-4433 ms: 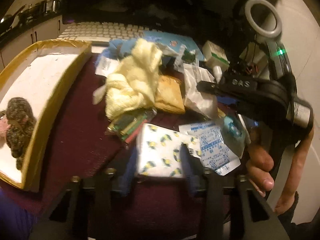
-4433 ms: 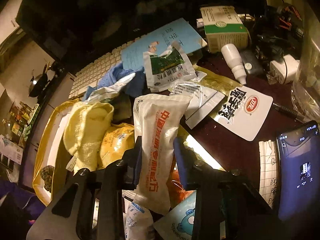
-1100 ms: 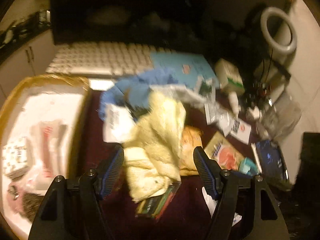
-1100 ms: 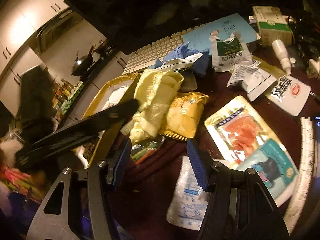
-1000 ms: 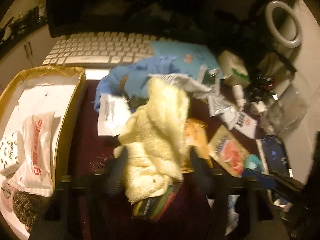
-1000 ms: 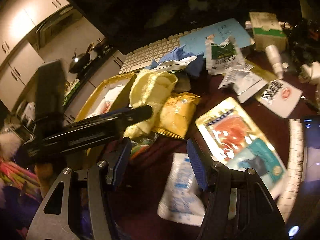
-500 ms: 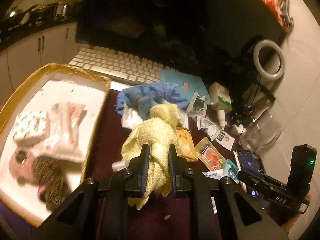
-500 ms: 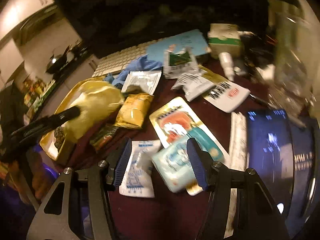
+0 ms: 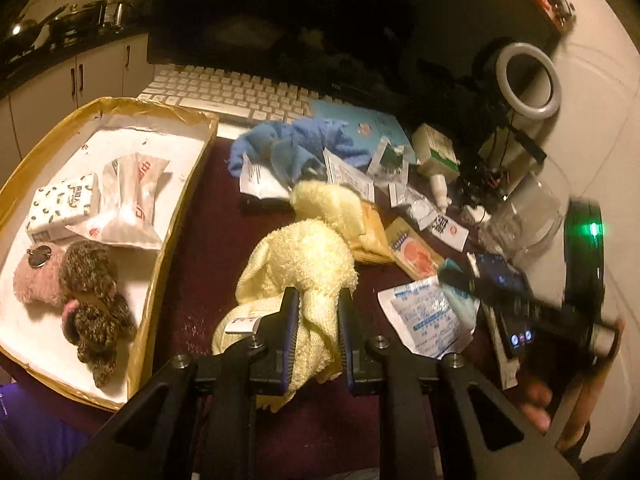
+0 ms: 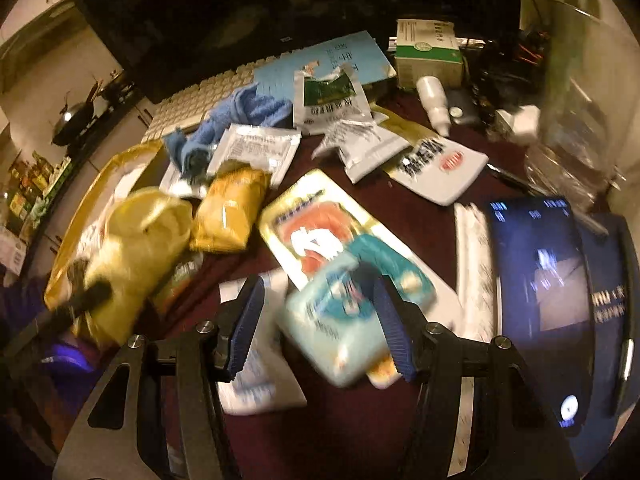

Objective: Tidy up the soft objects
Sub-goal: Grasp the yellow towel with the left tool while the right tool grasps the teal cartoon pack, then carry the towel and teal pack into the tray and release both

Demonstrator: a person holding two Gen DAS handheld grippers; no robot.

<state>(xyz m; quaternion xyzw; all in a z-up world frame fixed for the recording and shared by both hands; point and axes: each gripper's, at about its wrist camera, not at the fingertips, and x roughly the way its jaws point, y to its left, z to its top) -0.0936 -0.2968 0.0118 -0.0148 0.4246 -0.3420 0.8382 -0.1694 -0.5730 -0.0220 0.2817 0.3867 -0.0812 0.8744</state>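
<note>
My left gripper (image 9: 315, 322) is shut on a pale yellow towel (image 9: 304, 260) and holds it lifted over the dark red table, right of the gold-rimmed tray (image 9: 160, 256). The tray holds a patterned tissue pack (image 9: 64, 204), a white plastic packet (image 9: 128, 204), a pink plush (image 9: 34, 280) and a brown plush (image 9: 94, 300). My right gripper (image 10: 320, 320) is open, its fingers on either side of a teal tissue pack (image 10: 340, 328) lying on the table. The towel also shows in the right wrist view (image 10: 136, 248). A blue cloth (image 9: 296, 148) lies near the keyboard.
Packets litter the table: an orange one (image 10: 228, 208), a salmon-print pouch (image 10: 320, 232), white sachets (image 10: 256, 148). A phone (image 10: 540, 300) lies at the right. A keyboard (image 9: 236, 92), monitor, green box (image 10: 428, 48), dropper bottle (image 10: 432, 100), glass jar (image 9: 528, 216) and ring light (image 9: 528, 80) stand at the back.
My left gripper closed on the yellow towel and lifted it up and back from the pile. My right gripper swung right and down over the teal tissue pack, still open.
</note>
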